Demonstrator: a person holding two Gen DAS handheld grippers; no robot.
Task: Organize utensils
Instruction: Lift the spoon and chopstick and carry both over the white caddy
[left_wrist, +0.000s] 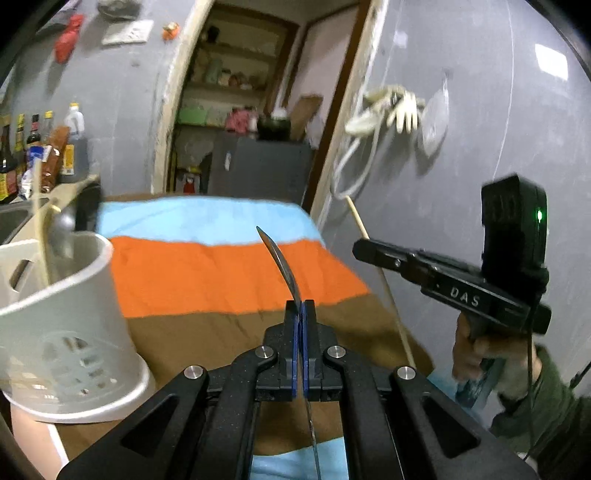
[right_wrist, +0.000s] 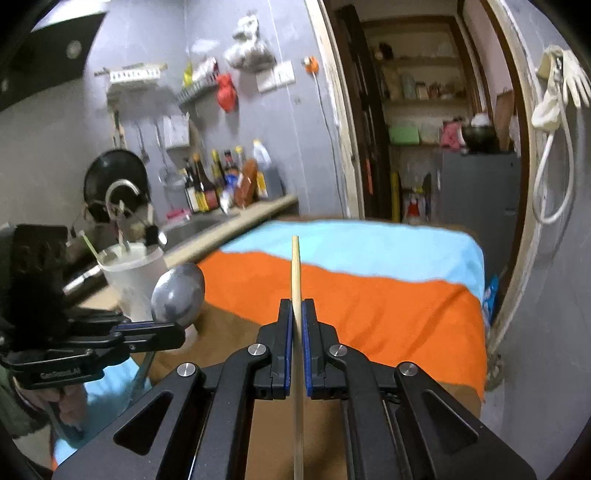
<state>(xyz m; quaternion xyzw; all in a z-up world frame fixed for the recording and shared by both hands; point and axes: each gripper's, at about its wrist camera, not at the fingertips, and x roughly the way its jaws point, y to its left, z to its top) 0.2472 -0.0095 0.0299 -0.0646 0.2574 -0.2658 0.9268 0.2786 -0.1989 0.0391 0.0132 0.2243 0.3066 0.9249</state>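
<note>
Left gripper (left_wrist: 300, 306), low centre of its own view: jaws pressed together on a metal spoon (left_wrist: 281, 258), seen edge-on, bowl raised above the striped cloth (left_wrist: 207, 273). Right gripper (right_wrist: 297, 306), low centre of its view: jaws pinched on a wooden chopstick (right_wrist: 295, 273), tip pointing up-frame over the same cloth. White utensil holder (left_wrist: 62, 314) stands at the left edge of the left view on the cloth's brown band, already holding utensils; bottles (right_wrist: 214, 181) line the counter beyond.

Glossy metal spoon (right_wrist: 179, 293), pale matt wooden chopstick (right_wrist: 296, 280), white plastic holder (left_wrist: 62, 325).
</note>
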